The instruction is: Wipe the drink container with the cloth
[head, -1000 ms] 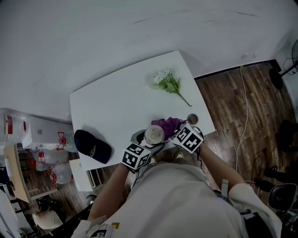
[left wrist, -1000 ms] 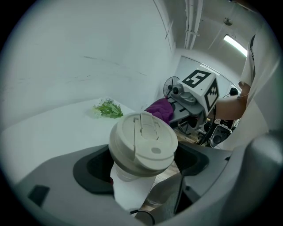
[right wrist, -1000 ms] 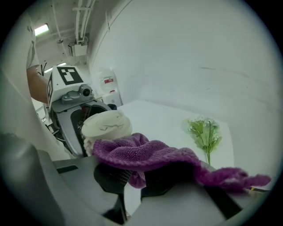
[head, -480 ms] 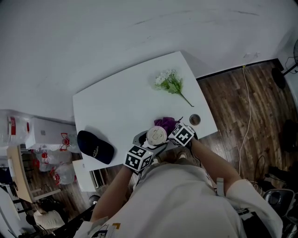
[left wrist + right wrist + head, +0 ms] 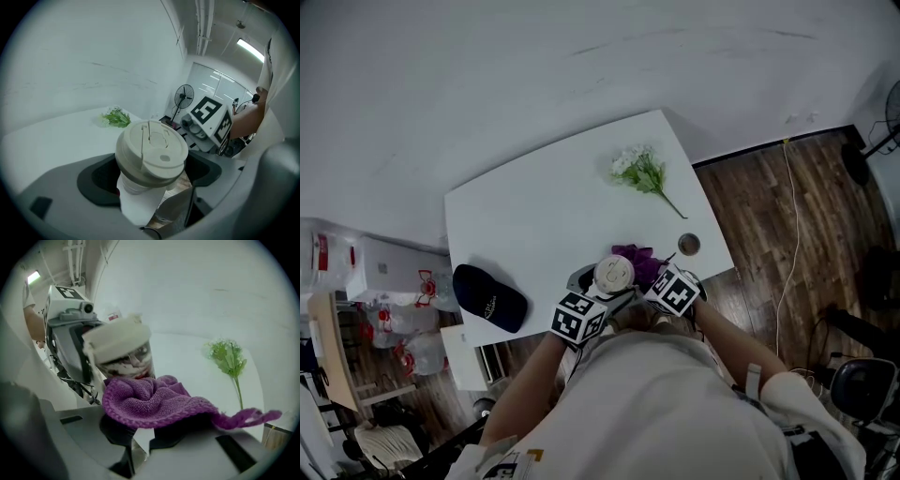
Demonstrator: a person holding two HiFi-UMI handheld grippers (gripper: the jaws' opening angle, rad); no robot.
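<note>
A paper drink cup with a cream lid (image 5: pixel 612 273) (image 5: pixel 151 152) (image 5: pixel 119 345) is held above the near edge of the white table (image 5: pixel 534 216). My left gripper (image 5: pixel 598 292) (image 5: pixel 149 183) is shut on the cup below its lid. A purple knitted cloth (image 5: pixel 639 261) (image 5: pixel 157 399) is bunched in my right gripper (image 5: pixel 659 278) (image 5: pixel 143 425), which is shut on it. The cloth lies against the cup's right side. The cup's lower part is hidden in the head view.
A sprig of white flowers with green leaves (image 5: pixel 639 171) (image 5: pixel 228 359) lies at the table's far right. A dark cap (image 5: pixel 487 296) sits at the near left corner. A small round lid-like object (image 5: pixel 688 245) rests near the right edge. Wood floor (image 5: pixel 787 244) lies to the right.
My right gripper with the cloth has drawn back and down along the cup's right side. The left gripper and cup have stayed almost in place.
</note>
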